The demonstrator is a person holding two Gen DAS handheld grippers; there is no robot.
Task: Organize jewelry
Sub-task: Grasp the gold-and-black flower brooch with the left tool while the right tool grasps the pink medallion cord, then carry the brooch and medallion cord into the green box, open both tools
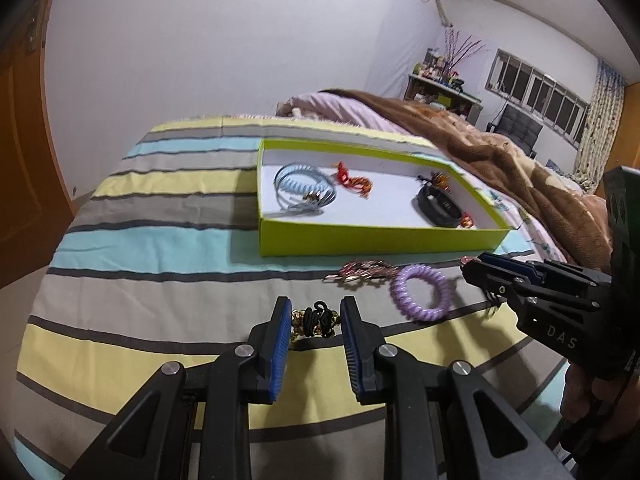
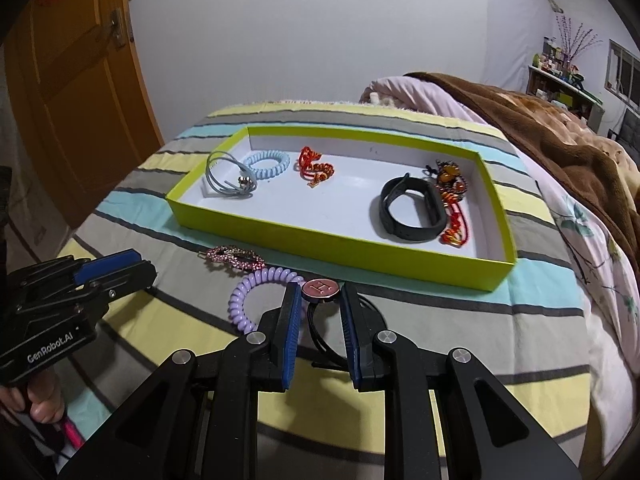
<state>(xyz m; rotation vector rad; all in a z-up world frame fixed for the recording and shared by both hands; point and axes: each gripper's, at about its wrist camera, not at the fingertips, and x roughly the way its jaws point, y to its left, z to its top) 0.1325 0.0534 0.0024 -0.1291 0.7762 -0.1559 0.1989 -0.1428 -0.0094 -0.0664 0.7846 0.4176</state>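
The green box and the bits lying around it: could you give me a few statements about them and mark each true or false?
1. The purple coil tie lies inside the green box. False: it lies on the bedspread in front of the box.
2. The black band is in the box. True.
3. The pink clip lies outside the box. True.
4. The right gripper has a round pink charm between its fingers. True.
5. The left gripper is reaching into the box. False: it is over the bedspread, its fingers either side of a black-and-gold beaded piece.
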